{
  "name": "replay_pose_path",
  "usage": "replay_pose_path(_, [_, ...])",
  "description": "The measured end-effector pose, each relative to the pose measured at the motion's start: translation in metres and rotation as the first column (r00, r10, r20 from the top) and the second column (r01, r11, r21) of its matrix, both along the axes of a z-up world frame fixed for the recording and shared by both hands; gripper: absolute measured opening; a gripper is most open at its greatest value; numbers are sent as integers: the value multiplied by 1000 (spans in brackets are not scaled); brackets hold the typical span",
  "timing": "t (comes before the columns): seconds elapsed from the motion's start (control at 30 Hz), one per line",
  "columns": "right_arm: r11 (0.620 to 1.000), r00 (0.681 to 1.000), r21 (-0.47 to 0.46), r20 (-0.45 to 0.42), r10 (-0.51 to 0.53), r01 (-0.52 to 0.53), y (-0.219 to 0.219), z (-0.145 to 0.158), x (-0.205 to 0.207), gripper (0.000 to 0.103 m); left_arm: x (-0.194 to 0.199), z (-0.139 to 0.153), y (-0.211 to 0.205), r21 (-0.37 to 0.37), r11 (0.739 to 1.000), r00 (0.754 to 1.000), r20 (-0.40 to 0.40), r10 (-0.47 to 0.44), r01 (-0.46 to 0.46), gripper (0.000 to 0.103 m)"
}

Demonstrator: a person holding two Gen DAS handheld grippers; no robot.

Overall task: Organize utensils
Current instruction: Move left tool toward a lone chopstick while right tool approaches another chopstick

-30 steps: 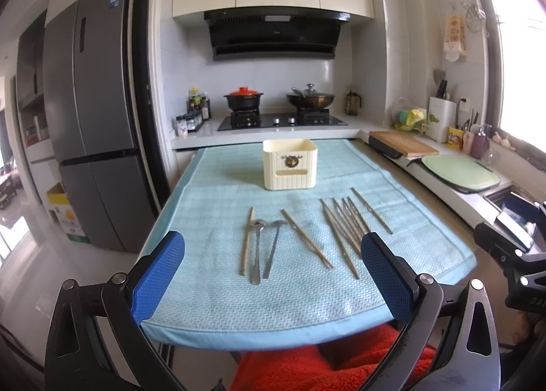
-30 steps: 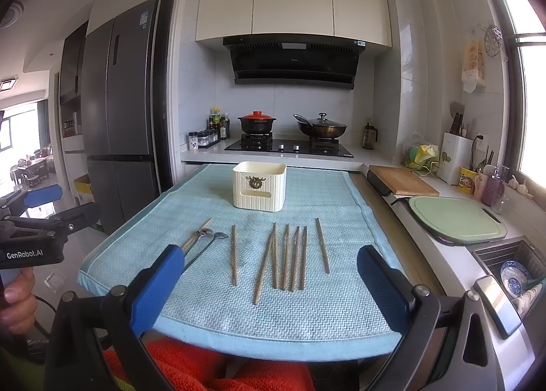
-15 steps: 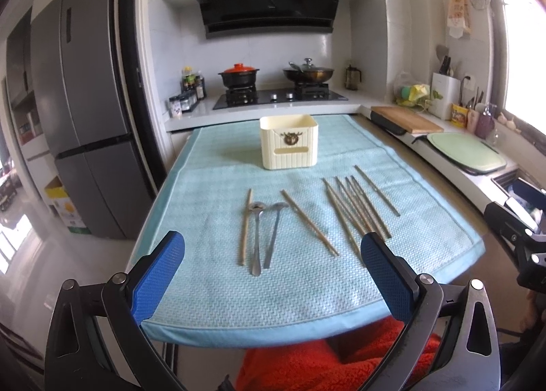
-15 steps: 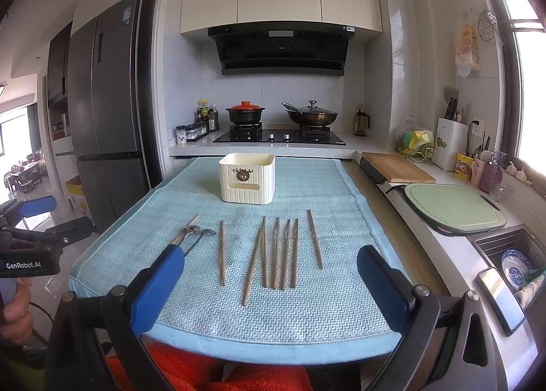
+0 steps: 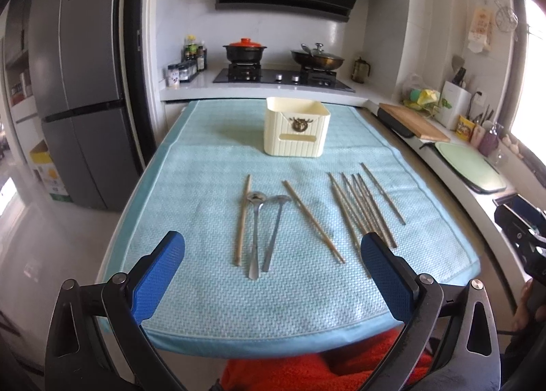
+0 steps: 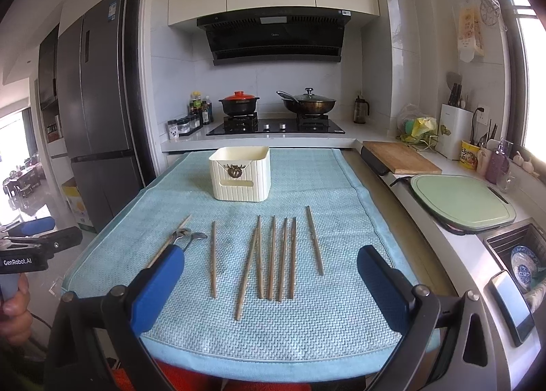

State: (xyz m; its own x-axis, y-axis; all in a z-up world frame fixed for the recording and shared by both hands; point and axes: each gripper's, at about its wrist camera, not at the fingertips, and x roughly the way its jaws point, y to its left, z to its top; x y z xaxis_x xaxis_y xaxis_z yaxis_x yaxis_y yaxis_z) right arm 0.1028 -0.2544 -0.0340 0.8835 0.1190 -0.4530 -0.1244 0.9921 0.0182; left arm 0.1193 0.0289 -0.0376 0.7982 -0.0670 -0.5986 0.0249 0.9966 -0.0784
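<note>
On the worktop, a light blue mat (image 5: 211,292) carries all the utensils, with a cream holder box (image 5: 296,131) standing upright near its far end. Nearer the camera, in the left wrist view, lie from left to right: one wooden chopstick (image 5: 242,220), two metal spoons (image 5: 255,234) side by side with bowls pointing toward the box, a second single chopstick (image 5: 312,220) set at a slant, and a loose bundle of chopsticks (image 5: 361,206), several touching or crossing, with one further stick lying just apart on its right. None of the utensils is in the box; all lie flat on the mat, well apart from it.

Left gripper (image 5: 273,271): jaws spread wide, blue pads (image 5: 158,275) empty, held over the near edge of the mat. Right gripper (image 6: 269,283): jaws likewise spread wide and empty, over the near edge in front of the chopstick bundle (image 6: 273,254).

Behind the mat, a stove (image 6: 276,126) bears a red-lidded pot and a wok; a wooden cutting board (image 6: 399,157) and a green board (image 6: 460,200) sit along the right-hand counter.
</note>
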Motion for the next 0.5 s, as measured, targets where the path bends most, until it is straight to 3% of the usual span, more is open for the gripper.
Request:
replay_pose_path(0.37, [999, 1000, 33, 1, -20, 20, -14, -5, 35, 103, 42, -11, 10, 31, 999, 999, -20, 37, -36, 103])
replay_pose_path(0.5, [1000, 1000, 15, -30, 0, 1, -15, -17, 50, 103, 56, -21, 17, 1, 999, 997, -58, 54, -54, 103])
